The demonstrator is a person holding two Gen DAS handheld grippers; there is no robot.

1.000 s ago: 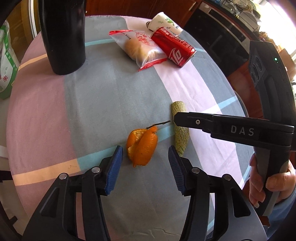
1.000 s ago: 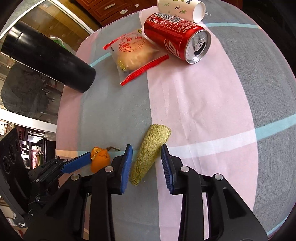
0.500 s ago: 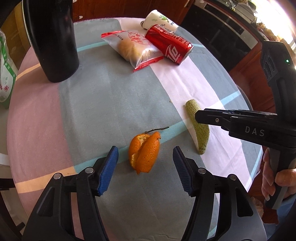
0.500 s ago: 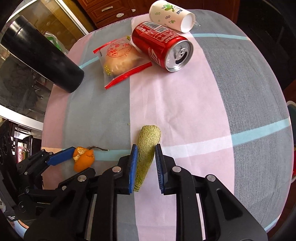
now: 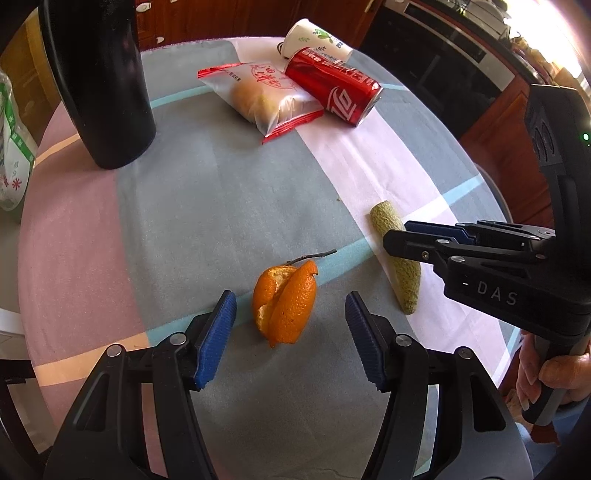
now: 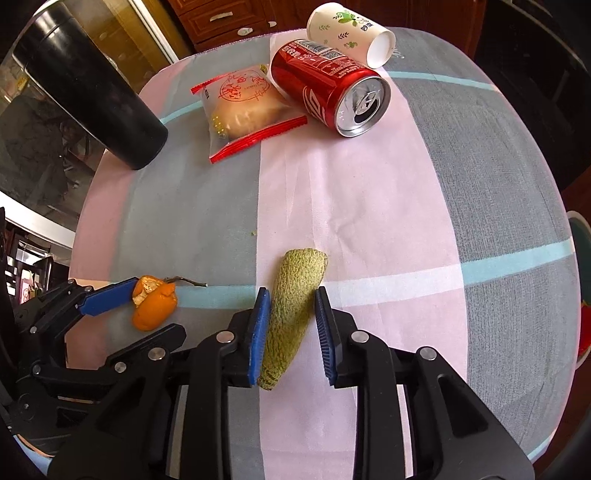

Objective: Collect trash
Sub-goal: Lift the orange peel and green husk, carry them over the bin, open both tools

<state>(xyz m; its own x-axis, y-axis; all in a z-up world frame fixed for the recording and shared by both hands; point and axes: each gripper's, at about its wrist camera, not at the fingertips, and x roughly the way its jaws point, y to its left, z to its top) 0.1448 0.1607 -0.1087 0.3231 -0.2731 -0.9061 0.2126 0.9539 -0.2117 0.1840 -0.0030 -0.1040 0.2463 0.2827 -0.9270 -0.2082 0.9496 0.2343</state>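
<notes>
An orange peel (image 5: 284,301) with a small twig lies on the tablecloth between the fingers of my left gripper (image 5: 288,325), which is open and does not touch it. The peel also shows in the right wrist view (image 6: 153,304). A green melon rind (image 6: 291,314) lies between the blue pads of my right gripper (image 6: 291,328). The left pad touches the rind, the right pad stands a little off it. The rind rests on the cloth and also shows in the left wrist view (image 5: 397,258). A red cola can (image 6: 328,92), a paper cup (image 6: 351,33) and a wrapped bun (image 6: 240,105) lie at the far side.
A tall black bin (image 5: 99,81) stands at the far left of the round table (image 5: 221,184); it also shows in the right wrist view (image 6: 88,96). A green and white bag (image 5: 11,158) is off the left edge. Dark cabinets stand beyond the table.
My right gripper narrowed around the melon rind, then widened slightly again. Both grippers drew back a little from the far objects. My left gripper stayed open around the orange peel.
</notes>
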